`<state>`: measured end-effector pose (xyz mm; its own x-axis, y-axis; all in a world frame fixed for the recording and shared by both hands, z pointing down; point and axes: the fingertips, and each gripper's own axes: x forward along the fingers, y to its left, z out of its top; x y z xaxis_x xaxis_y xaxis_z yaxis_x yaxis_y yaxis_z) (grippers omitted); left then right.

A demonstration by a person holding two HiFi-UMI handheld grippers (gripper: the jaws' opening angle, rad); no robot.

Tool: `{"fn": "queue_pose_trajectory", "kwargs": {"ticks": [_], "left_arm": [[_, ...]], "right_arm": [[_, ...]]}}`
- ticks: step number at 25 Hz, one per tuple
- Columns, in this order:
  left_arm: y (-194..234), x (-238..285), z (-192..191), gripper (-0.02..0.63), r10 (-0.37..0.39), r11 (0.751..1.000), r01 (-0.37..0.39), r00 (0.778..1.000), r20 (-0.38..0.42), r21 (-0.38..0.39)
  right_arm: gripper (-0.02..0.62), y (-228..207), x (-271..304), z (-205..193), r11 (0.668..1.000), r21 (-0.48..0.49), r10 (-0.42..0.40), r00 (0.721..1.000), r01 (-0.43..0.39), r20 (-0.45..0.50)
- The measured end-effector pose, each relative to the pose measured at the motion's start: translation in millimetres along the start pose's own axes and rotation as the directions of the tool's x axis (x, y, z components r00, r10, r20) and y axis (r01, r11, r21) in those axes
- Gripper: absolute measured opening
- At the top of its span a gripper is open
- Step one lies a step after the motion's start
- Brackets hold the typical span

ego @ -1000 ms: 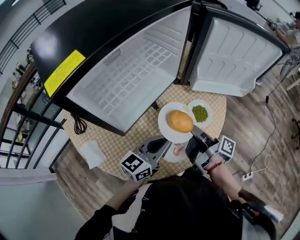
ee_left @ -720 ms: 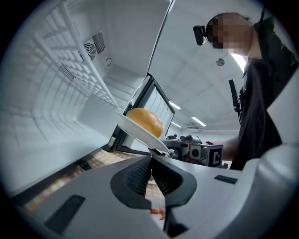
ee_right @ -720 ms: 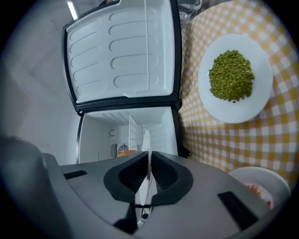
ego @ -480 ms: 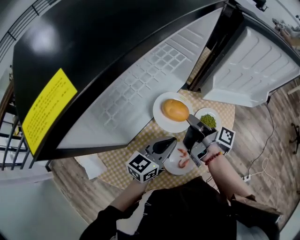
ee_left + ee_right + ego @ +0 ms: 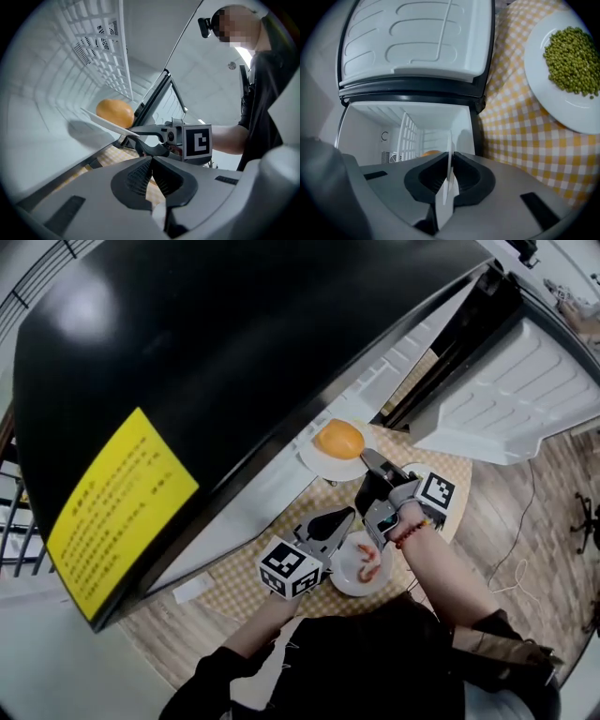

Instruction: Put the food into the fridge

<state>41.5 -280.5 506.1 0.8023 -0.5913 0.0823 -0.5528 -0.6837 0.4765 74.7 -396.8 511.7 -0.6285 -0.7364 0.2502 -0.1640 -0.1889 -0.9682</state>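
Note:
A white plate carrying an orange bun hangs level at the mouth of the open fridge. My right gripper is shut on the plate's near rim. The right gripper view shows that rim edge-on between the jaws, with the fridge's white inside straight ahead. In the left gripper view the bun and plate are in front of the fridge wall. My left gripper is shut and holds nothing, just left of a plate of shrimp.
A plate of green beans sits on the checked tablecloth to the right. The fridge door stands swung open at the right. A wire shelf lines the fridge interior. A white napkin lies at the table's left edge.
My right gripper has carried the plate and bun away from the table middle to the fridge opening. My left gripper has followed a short way toward the fridge.

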Motion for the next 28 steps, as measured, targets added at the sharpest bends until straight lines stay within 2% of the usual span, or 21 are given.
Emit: {"fn": "queue_pose_trajectory", "kwargs": {"ticks": [9,17,23,28], "left_arm": [[15.0,6.1,-8.6,0.014,0.019,1.000,-0.019,0.999,-0.043,-0.004],[3.0,7.5,2.0,0.014,-0.053,0.998,0.052,0.998,-0.035,-0.031],[-2.1,0.4,-3.5,0.014,-0.058,0.998,0.058,0.997,-0.049,0.001],[-1.7,-10.1,-10.6,0.014,-0.041,0.999,0.040,0.998,-0.050,-0.017]], "right_arm": [[0.025,5.6,33.7,21.2,0.992,-0.083,-0.089,0.993,0.096,0.081],[0.025,7.8,58.0,24.5,0.989,-0.085,-0.117,0.990,0.124,0.084],[0.025,9.1,77.5,23.8,0.959,-0.217,-0.174,0.983,0.182,0.054],[0.025,6.6,85.0,22.2,0.947,-0.232,-0.205,0.974,0.222,0.097]]}}
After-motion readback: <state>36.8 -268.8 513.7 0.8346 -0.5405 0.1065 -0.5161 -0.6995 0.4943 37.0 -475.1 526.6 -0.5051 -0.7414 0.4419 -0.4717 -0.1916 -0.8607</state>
